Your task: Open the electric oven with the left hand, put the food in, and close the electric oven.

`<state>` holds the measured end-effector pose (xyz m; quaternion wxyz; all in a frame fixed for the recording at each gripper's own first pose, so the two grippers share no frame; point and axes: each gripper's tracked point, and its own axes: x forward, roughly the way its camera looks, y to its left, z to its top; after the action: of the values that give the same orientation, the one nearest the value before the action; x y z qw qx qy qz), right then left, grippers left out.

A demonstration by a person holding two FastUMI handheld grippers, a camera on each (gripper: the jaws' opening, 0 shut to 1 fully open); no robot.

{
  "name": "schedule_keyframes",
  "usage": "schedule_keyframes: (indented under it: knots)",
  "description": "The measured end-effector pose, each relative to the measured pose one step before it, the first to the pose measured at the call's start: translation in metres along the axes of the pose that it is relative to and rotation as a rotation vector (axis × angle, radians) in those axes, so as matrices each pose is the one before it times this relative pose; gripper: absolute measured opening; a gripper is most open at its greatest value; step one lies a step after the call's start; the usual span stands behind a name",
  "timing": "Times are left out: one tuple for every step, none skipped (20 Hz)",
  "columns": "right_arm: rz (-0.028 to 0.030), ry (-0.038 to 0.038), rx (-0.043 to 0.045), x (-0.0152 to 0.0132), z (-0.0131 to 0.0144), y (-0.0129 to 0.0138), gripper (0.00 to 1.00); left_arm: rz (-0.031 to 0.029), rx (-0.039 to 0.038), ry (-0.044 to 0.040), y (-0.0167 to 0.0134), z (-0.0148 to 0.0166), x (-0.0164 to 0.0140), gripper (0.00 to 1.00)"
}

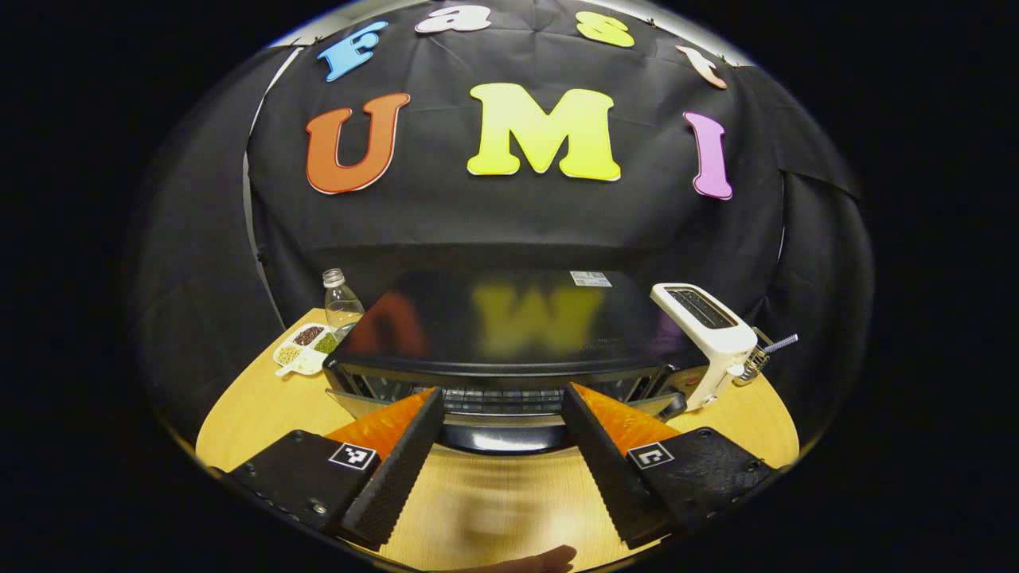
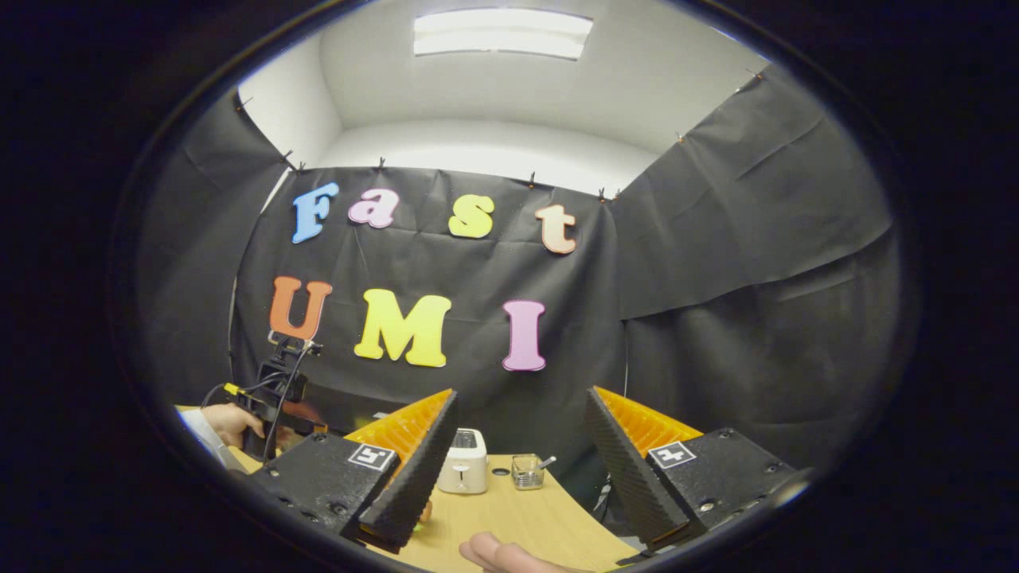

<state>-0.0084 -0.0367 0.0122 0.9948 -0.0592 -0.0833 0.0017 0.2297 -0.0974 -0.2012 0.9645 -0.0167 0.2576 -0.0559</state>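
two grippers, left gripper (image 1: 503,398) jaws apart, one oven (image 1: 509,350), one toaster (image 1: 704,326), perhaps one bottle (image 1: 341,302)

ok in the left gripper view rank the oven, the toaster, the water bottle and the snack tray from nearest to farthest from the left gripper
From the left gripper, fingers open:
1. Oven, straight ahead, its front edge right between the fingertips.
2. Toaster, to the right, beside the oven.
3. Snack tray and water bottle, to the left by the oven's far corner; the bottle sits just behind the tray, but they are too close to rank.
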Motion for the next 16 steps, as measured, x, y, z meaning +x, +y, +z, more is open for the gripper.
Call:
schedule_keyframes:
  knots:
    - [-0.00056, -0.00016, 0.00170, -0.00309, 0.00139, 0.00066, 1.00, -0.00393, -0.00473, -0.00125, -0.00098, -0.00629, -0.00708, 0.99]
    - [0.00076, -0.00028, 0.00071, -0.00272, 0.00148, -0.00001, 0.90, -0.00097, 0.01398, 0.01064, -0.00027, -0.00728, -0.00556, 0.99]
    - [-0.00034, -0.00025, 0.00030, -0.00316, 0.00159, 0.00052, 1.00, 0.00202, 0.03629, 0.00281, -0.00038, -0.00998, -0.00839, 0.99]
    - [0.00090, 0.00048, -0.00031, -0.00226, -0.00053, 0.00097, 1.00, 0.00179, 0.01768, -0.01668, -0.00016, -0.00537, -0.00428, 0.99]
    - [0.00262, -0.00098, -0.00044, -0.00240, 0.00120, 0.00096, 1.00, -0.00266, -0.01241, 0.01764, -0.00139, -0.01002, -0.00579, 0.98]
    - [0.00037, 0.00021, 0.00171, -0.00260, 0.00084, 0.00140, 1.00, -0.00367, -0.01727, 0.00221, -0.00147, -0.00667, -0.00354, 0.98]
    - [0.00270, 0.00179, 0.00011, -0.00294, 0.00036, 0.00102, 1.00, -0.00197, -0.00114, 0.00571, -0.00021, -0.00868, -0.00405, 0.98]
    - [0.00281, 0.00299, -0.00216, -0.00269, 0.00017, 0.00132, 1.00, -0.00020, 0.00920, -0.00176, 0.00035, -0.00575, -0.00503, 0.98]
    - [0.00135, 0.00229, -0.00267, -0.00276, 0.00011, 0.00105, 1.00, 0.00168, 0.00076, 0.00302, -0.00072, -0.00723, -0.00336, 0.99]
    - [0.00038, -0.00078, -0.00249, -0.00138, 0.00131, -0.00036, 0.90, 0.00068, -0.00577, 0.00316, -0.00028, -0.00846, -0.00191, 0.98]
    - [-0.00235, -0.00205, -0.00376, -0.00225, 0.00101, -0.00084, 1.00, -0.00084, -0.00131, 0.00278, 0.00001, -0.00769, -0.00192, 0.98]
    - [-0.00268, -0.00040, -0.00270, -0.00173, 0.00091, -0.00114, 0.90, -0.00083, 0.00041, 0.00783, -0.00068, -0.00798, -0.00270, 0.98]
    - [0.00604, 0.00668, 0.00565, -0.00142, -0.00070, 0.00131, 0.90, -0.00018, -0.00613, 0.01345, -0.00037, -0.00885, -0.00157, 0.98]
    - [0.01535, 0.01180, 0.01102, -0.00274, -0.00225, 0.00451, 0.90, 0.00125, -0.00759, 0.00486, 0.00017, -0.00742, -0.00151, 0.98]
    - [0.01953, 0.01208, 0.01252, -0.00305, -0.00116, 0.00456, 1.00, -0.00001, -0.00039, 0.00029, -0.00084, -0.00589, -0.00029, 0.98]
    - [0.01081, 0.00642, 0.00817, -0.00171, -0.00021, 0.00130, 1.00, -0.00045, -0.00151, -0.00443, -0.00086, -0.00464, -0.00118, 0.98]
